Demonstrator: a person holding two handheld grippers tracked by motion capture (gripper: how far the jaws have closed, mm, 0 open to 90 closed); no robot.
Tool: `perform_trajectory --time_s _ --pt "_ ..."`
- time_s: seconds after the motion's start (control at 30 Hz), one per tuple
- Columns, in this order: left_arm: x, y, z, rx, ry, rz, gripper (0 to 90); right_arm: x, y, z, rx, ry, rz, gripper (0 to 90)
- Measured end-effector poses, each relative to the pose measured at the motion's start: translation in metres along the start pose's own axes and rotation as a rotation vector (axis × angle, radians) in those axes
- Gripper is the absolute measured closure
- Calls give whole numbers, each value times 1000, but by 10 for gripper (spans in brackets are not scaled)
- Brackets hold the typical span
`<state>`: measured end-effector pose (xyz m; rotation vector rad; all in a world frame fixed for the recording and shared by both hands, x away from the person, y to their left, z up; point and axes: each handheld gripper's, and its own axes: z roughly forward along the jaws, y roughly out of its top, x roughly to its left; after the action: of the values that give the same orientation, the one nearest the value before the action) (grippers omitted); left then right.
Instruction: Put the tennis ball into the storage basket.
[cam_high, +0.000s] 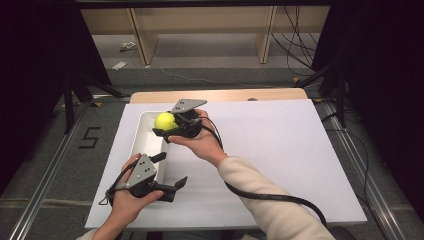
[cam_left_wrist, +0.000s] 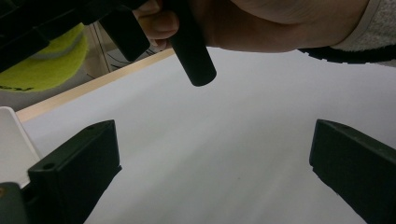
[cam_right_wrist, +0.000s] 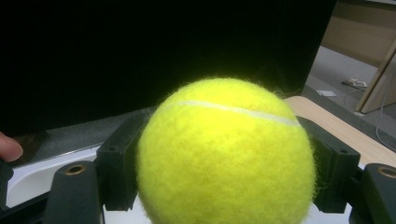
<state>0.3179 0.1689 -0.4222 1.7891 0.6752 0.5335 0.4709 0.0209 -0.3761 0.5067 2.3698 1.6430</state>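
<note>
Yellow-green tennis ball (cam_high: 165, 120), one, clamped between jaws of right gripper (cam_high: 163, 131), held over far end of white tray (cam_high: 145, 145). Dark lettering on ball in left gripper view, cropped; I can't read it. My left gripper (cam_high: 171, 175) spread wide, holding nothing, above white sheet (cam_high: 280, 150). Floor marking "5" (cam_high: 90, 137).

White foam sheet (cam_high: 280, 160) covers most of the wooden tabletop (cam_high: 220, 95), whose bare strip shows along the sheet's far edge. Beyond the tabletop: pale wooden shelving (cam_high: 200, 30) on grey floor, loose cables (cam_high: 295, 45) at its right. Floor left of tabletop: marking "5" (cam_high: 90, 137).
</note>
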Motion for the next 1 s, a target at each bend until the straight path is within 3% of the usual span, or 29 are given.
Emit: perform_trajectory --time_s 1.0 --pt "0 0 0 0 -2 1 11 0 6 13 7 14 -5 267"
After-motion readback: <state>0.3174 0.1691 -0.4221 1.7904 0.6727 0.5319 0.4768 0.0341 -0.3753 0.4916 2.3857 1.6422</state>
